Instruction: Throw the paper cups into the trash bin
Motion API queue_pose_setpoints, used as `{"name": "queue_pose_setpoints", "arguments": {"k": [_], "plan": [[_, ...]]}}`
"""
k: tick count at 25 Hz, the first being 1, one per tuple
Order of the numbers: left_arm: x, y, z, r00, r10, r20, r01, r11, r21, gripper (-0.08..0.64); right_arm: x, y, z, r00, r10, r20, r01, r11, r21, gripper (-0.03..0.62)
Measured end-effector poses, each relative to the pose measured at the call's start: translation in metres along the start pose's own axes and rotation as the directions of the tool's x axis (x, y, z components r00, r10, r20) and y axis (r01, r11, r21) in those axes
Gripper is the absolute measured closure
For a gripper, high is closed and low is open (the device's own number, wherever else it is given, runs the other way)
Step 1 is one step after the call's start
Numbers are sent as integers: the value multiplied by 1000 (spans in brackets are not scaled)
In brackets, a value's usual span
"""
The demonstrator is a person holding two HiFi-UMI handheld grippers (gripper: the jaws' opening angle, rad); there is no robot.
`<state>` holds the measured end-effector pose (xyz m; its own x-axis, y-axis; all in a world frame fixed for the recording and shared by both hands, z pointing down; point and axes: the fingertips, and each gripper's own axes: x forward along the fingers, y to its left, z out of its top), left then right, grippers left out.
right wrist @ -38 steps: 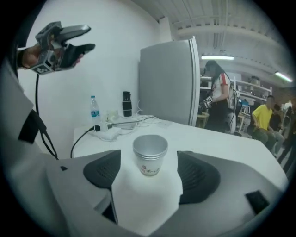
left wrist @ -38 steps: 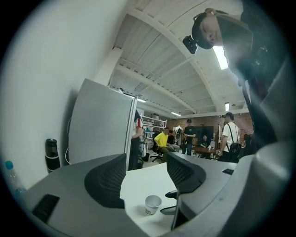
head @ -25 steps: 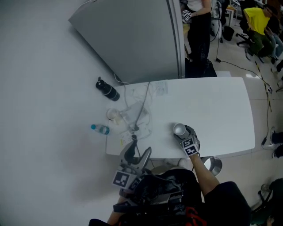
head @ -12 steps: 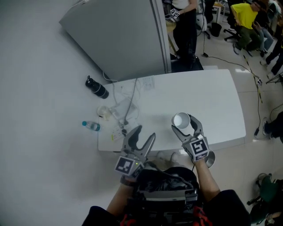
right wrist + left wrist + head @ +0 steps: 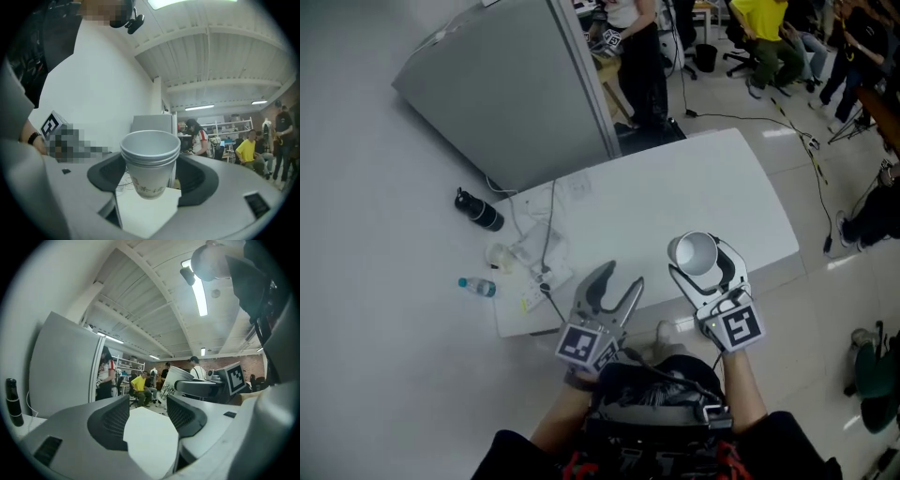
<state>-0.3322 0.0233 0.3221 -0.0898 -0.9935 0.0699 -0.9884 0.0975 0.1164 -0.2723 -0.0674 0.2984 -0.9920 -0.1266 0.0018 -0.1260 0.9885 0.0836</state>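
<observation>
A stack of nested white paper cups (image 5: 151, 161) with red print stands upright between the jaws of my right gripper (image 5: 152, 171), which is shut on it. In the head view the paper cups (image 5: 694, 253) are held up above the front right part of the white table (image 5: 675, 187), with the right gripper (image 5: 705, 267) around them. My left gripper (image 5: 614, 281) is raised beside it, over the table's front edge, open and empty. In the left gripper view its jaws (image 5: 147, 411) frame nothing, and the paper cups (image 5: 171, 380) show beyond them. No trash bin is in view.
At the table's left end lie cables and clear plastic (image 5: 539, 248), with a clear cup (image 5: 499, 255). A black bottle (image 5: 478, 211) and a small water bottle (image 5: 476, 286) lie on the floor. A grey partition (image 5: 506, 94) stands behind. People and chairs are at the far right.
The right gripper has lifted the paper cups off the table and toward me. The left gripper has come up and forward over the table edge. The head view has swung to the right.
</observation>
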Motion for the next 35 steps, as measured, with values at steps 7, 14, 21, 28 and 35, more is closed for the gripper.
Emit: {"name": "queue_pose_setpoints", "arguments": {"k": [7, 14, 21, 28, 35], "plan": [[-27, -48, -14, 990, -138, 11, 138, 990, 9, 314, -58, 34, -2, 994, -102, -27, 102, 995, -20, 250], [-38, -104, -31, 960, -281, -20, 281, 960, -7, 319, -129, 51, -5, 973, -226, -54, 226, 974, -15, 250], [-17, -180, -40, 924, -379, -44, 381, 924, 40, 324, -216, 18, -28, 928, -354, -115, 356, 934, 1, 250], [8, -254, -82, 899, -423, -116, 432, 899, 67, 328, -296, -16, -88, 892, -403, -206, 421, 906, 49, 250], [50, -288, -113, 825, -521, -217, 551, 827, 111, 328, -295, -44, -148, 852, -433, -296, 479, 872, 102, 250]]}}
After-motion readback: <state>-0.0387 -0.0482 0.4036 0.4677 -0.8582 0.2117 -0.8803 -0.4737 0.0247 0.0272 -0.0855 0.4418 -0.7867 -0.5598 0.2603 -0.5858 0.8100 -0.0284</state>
